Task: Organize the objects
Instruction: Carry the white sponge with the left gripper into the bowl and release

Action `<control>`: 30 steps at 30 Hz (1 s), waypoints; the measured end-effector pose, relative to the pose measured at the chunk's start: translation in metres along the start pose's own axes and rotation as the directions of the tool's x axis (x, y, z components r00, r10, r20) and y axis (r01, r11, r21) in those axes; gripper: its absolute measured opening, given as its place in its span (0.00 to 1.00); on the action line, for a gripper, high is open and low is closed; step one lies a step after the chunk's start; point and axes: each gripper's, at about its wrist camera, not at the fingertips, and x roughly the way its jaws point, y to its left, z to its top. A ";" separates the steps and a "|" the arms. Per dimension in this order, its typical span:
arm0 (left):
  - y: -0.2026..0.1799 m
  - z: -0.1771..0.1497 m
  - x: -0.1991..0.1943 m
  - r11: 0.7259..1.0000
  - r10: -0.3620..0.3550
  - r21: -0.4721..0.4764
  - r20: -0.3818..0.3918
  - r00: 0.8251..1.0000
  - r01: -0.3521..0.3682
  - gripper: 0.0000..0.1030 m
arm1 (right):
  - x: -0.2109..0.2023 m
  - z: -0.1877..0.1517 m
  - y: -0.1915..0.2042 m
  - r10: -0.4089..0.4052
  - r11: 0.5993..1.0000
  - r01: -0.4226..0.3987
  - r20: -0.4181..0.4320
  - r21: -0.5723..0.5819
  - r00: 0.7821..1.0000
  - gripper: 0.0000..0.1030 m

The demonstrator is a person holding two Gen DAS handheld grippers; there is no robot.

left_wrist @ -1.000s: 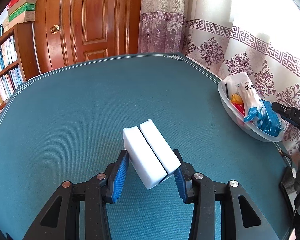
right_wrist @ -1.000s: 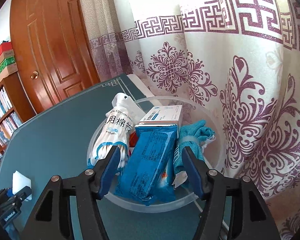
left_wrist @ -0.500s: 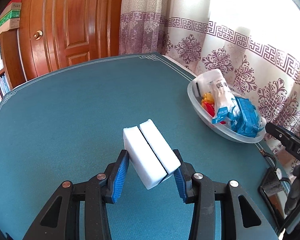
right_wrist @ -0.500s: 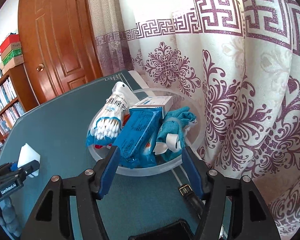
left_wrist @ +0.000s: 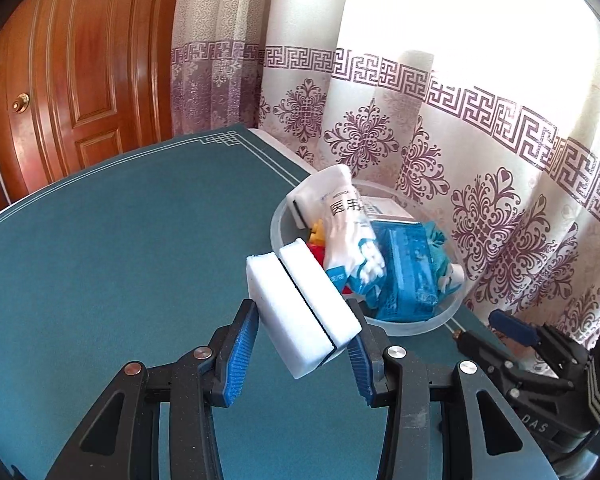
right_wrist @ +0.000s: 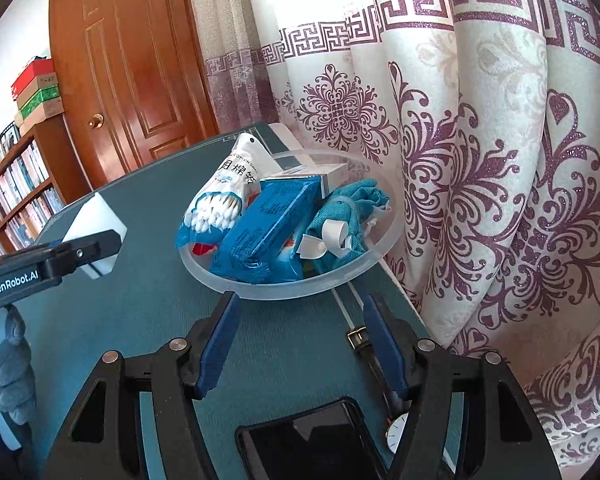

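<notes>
Item: pair of white rectangular foam sponges point(left_wrist: 300, 308), clamped at their near end in our left tool point(left_wrist: 304, 354), carried above the teal felt tabletop point(left_wrist: 120, 260), just beside the round translucent plastic bowl point(left_wrist: 420, 326); we judge it best to clear the rim before letting go, choosing a gap among the crowded packets; our right tool point(right_wrist: 300, 344) stands part-open, empty, near the bowl.

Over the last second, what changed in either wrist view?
The left tongs carried the white sponge pair across the green table toward the clear bowl; the sponges now overlap its near rim. The right tongs backed away from the bowl, bringing a phone and wristwatch into view. Unchanged: grip on the sponges, right tongs open and empty, bowl contents.
</notes>
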 end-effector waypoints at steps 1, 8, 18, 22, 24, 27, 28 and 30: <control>-0.005 0.004 0.002 1.000 -0.008 0.010 0.002 1.000 0.008 0.45 | 0.000 0.000 -0.001 0.000 1.000 0.000 0.000 -0.004 1.000 0.63; -0.042 0.031 0.013 0.994 -0.061 0.087 0.021 0.998 0.059 0.45 | 0.001 -0.002 -0.009 0.009 1.000 -0.009 0.010 0.006 1.000 0.63; -0.067 0.047 0.054 0.979 -0.174 0.104 -0.038 0.984 0.177 0.45 | 0.003 -0.003 -0.018 0.023 0.999 -0.023 0.009 0.034 1.000 0.63; -0.070 0.050 0.071 0.974 -0.200 0.095 -0.068 0.978 0.205 0.46 | 0.003 -0.002 -0.021 0.021 0.999 -0.021 0.013 0.040 1.000 0.63; -0.069 0.052 0.077 0.973 -0.209 0.087 -0.076 0.975 0.215 0.47 | 0.003 -0.002 -0.022 0.019 0.999 -0.020 0.015 0.041 1.000 0.63; -0.068 0.054 0.082 0.974 -0.202 0.090 -0.078 0.976 0.209 0.52 | 0.002 -0.002 -0.022 0.014 0.999 -0.015 0.018 0.039 1.000 0.63; -0.068 0.054 0.082 0.975 -0.198 0.089 -0.076 0.977 0.205 0.60 | 0.002 -0.002 -0.022 0.014 0.999 -0.014 0.018 0.039 1.000 0.63; -0.066 0.055 0.081 0.974 -0.207 0.078 -0.062 0.976 0.211 0.72 | 0.002 -0.002 -0.022 0.013 0.999 -0.014 0.018 0.038 1.000 0.63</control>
